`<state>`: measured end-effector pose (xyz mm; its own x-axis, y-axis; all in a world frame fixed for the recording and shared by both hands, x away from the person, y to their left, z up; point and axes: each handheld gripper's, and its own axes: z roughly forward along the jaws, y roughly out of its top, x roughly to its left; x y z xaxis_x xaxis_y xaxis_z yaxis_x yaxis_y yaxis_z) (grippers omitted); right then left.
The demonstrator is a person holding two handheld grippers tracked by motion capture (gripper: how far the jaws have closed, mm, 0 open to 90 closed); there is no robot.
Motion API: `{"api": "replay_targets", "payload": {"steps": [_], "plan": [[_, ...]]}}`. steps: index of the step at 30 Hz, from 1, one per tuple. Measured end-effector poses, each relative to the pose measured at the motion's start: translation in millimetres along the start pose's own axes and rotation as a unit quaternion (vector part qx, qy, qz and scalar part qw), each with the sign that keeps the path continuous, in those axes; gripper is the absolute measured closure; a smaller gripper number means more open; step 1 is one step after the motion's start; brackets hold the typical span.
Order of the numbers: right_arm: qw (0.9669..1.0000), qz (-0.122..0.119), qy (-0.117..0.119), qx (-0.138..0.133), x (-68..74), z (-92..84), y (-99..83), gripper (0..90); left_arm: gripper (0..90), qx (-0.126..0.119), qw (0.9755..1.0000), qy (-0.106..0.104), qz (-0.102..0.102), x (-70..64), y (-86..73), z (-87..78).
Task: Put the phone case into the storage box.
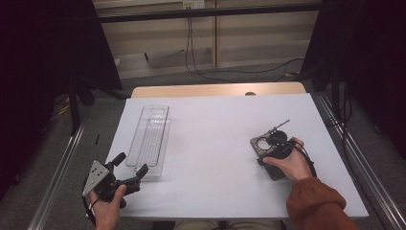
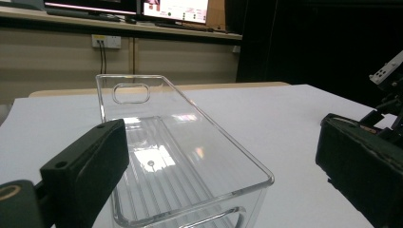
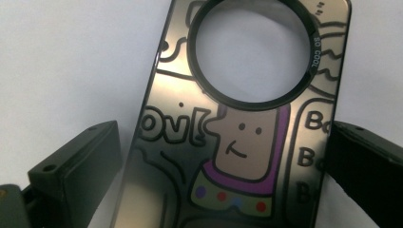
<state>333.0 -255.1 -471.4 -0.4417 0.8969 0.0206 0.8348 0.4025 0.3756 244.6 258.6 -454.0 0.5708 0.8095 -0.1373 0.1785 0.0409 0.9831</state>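
A clear plastic tray (image 1: 151, 136) lies lengthwise on the left of the white table, empty, with a handle cut-out at its far end. My left gripper (image 1: 131, 164) hovers at the tray's near end, open, its jaws on either side of the tray's near rim (image 2: 228, 190) with nothing between them. On the right lies a dark glossy phone case (image 1: 265, 146) with a cartoon print and a round camera hole (image 3: 237, 142). My right gripper (image 3: 225, 152) is low over it, open. One jaw stands at each long edge of the case, very close to it.
A white sheet (image 1: 215, 120) covers the table, and a wooden edge (image 1: 215, 89) shows at the far side. Metal rails (image 1: 62, 163) run along both sides. Cables hang from the back wall (image 1: 191, 52). The right gripper (image 2: 387, 76) shows at the right of the left gripper view.
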Motion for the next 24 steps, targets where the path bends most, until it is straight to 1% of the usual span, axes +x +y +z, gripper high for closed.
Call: {"api": "replay_targets", "payload": {"steps": [2,4,5,7,8,11,13,14,17,20,24], "plan": [[1.0,0.001,-0.004,0.004,0.8,0.0,0.5,0.0,3.9,0.004,1.0,0.0,0.005,0.7,0.0,-0.2],[1.0,0.0,-0.006,0.006,0.9,0.1,0.7,0.0,3.9,0.003,1.0,-0.001,0.003,0.3,0.1,0.2],[0.9999,-0.006,-0.006,0.01,0.3,-0.1,1.1,0.0,3.9,0.004,1.0,-0.003,0.007,-0.1,0.5,0.0],[0.9999,-0.003,-0.008,0.011,1.4,-0.3,1.4,0.8,3.9,0.003,1.0,0.0,0.006,-0.5,0.5,-0.3],[0.9999,-0.003,-0.007,0.012,1.3,-1.0,1.5,1.8,3.9,0.004,1.0,-0.003,0.005,-0.5,0.4,0.0],[0.9999,-0.007,-0.007,0.013,1.8,-1.8,2.3,4.3,3.9,0.004,1.0,0.002,0.008,0.7,0.6,-0.6],[0.9998,-0.008,-0.007,0.017,3.7,-3.0,4.4,8.5,3.9,0.004,1.0,-0.002,0.007,0.8,0.3,-0.2],[0.9999,-0.006,-0.001,0.013,3.9,-2.5,4.6,9.5,3.9,0.004,1.0,-0.001,0.005,0.6,0.2,-0.1],[0.9999,-0.003,-0.002,0.015,4.5,-2.9,5.3,10.7,3.9,0.003,1.0,-0.001,0.007,0.8,0.5,-0.3],[0.9998,-0.005,-0.001,0.017,4.8,-3.6,5.6,11.9,3.9,0.002,1.0,-0.002,0.004,0.8,0.4,-0.4],[0.9999,-0.01,0.001,0.014,4.0,-4.0,5.4,12.1,3.9,0.004,1.0,-0.002,0.005,1.1,0.4,-0.2]]}}
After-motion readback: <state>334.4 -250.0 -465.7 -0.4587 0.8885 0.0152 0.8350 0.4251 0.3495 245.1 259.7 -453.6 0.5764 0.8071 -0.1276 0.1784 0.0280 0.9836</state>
